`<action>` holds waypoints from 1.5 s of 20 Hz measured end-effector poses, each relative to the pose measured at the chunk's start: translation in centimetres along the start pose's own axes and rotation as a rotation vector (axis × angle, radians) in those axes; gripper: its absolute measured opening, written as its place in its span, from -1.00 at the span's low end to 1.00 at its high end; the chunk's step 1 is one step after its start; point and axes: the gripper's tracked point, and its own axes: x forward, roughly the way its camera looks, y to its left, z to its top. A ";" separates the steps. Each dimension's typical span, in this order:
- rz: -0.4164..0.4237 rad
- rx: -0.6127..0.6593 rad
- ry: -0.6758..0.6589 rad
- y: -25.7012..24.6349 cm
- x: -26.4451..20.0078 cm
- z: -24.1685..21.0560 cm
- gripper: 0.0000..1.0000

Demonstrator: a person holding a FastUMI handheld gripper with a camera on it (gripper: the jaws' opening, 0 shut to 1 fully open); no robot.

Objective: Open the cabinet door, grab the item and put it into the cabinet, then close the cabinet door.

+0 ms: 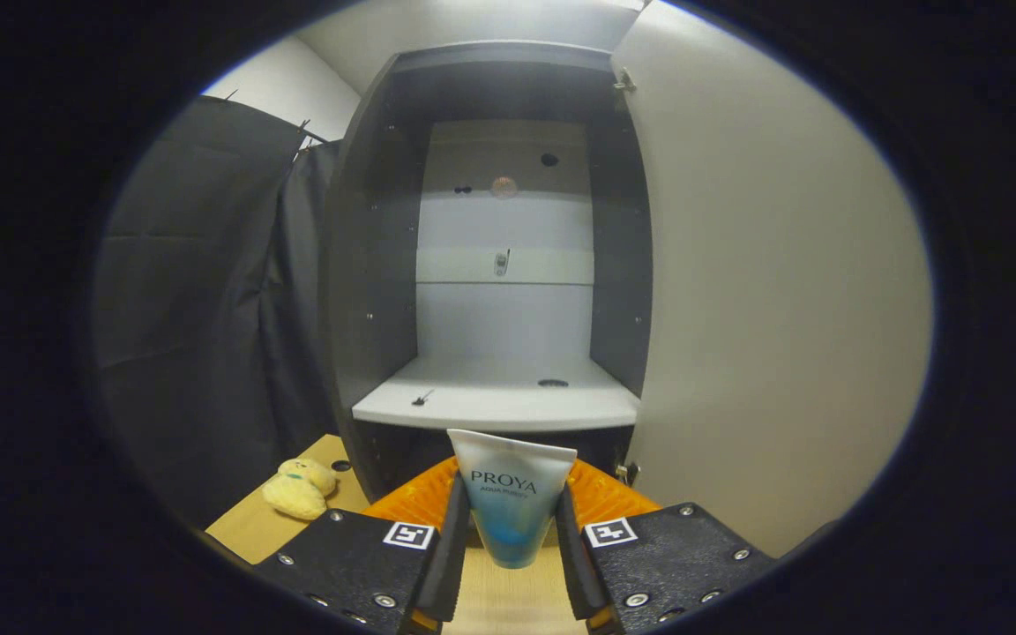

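Gripper pinching the tube from both sides, shelf just ahead and above: come in low and it clips the shelf edge and slips.

You had a tube, white fading to blue at its lower end, in front of the cabinet. Cabinet walls were dark grey-black, its shelf and back panel white. Door, right of the cabinet, was plain off-white. Plush toy, left of the cabinet base, was pale yellow, on light wood table.
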 end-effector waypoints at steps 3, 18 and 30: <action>0.024 0.017 -0.012 0.4 4.0 4.1 -0.05; 0.056 -0.042 -0.014 2.1 21.8 7.6 -0.04; 0.006 -0.092 -0.025 2.2 22.6 5.4 0.10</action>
